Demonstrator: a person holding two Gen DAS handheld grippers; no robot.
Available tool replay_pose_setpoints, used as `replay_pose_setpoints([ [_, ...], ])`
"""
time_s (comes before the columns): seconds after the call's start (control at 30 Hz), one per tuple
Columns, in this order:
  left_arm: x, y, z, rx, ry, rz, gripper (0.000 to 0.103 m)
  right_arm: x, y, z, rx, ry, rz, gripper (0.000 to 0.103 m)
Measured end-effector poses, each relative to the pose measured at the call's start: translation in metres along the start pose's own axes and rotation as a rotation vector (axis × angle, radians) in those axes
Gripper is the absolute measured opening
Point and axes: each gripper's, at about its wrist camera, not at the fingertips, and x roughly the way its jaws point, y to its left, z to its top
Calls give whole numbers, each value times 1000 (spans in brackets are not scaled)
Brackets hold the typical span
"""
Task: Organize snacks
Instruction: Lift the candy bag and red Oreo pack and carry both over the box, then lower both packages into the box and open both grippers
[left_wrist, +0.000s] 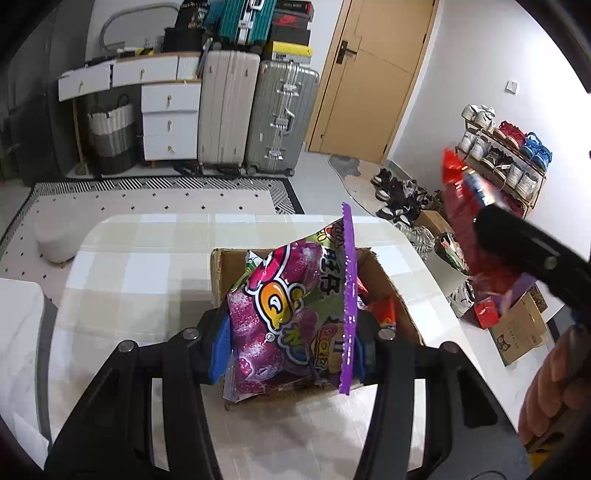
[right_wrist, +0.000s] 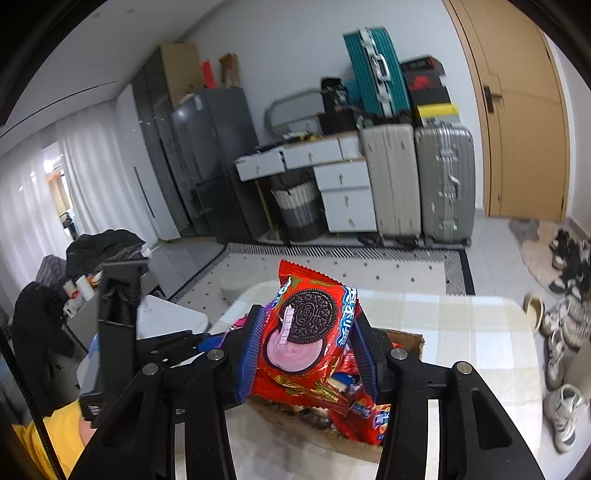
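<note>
Left claw: clamped on the purple candy bag, blue pads pressing its two sides; the bag stands upright between the fingers, its serrated purple seam running up the side nearer the right finger.
Purple candy bag: held above the cardboard box, which sits just beyond the left claw's fingertips on the desk.
Cardboard box: open at the top, more red-wrapped snacks visible inside, just past the left claw's right finger.
Right claw: clamped on the red Oreo packet, blue pads on both edges of the packet; the cookie picture faces the camera.
Red Oreo packet: upright between the right claw's fingers, held over the box, whose torn rim shows just beyond the right finger.
Loose snacks: red and blue wrappers piled directly beneath the right claw, inside the box.
Right claw seen from the left: off to the right of the left claw and higher, carrying a blurred red packet; a hand grips the handle at the lower right edge.
Left claw seen from the right: black frame off to the left of the right claw.
Desk: pale checked cloth, spreading beyond and beside both claws.
Suitcases: far beyond the claws, against the wall beside a wooden door.
</note>
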Motion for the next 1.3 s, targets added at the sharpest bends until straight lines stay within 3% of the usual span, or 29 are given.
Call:
replay_pose_setpoints([
  [0.43, 74, 16, 11, -13, 85, -20, 49, 83, -29, -3, 5, 131, -30, 46],
  [0.6, 90, 17, 14, -5, 114, -26, 51, 93, -34, -10, 9, 147, -45, 46],
  [0.73, 99, 16, 16, 12, 122, -27, 60, 94, -37, -15, 11, 152, -51, 46],
  [1.13, 78, 26, 28, -9, 68, -28, 74, 84, -37, -21, 14, 151, -59, 46],
  [1.3, 65, 32, 28, -17, 55, -28, 75, 82, -35, -19, 13, 149, -59, 46],
])
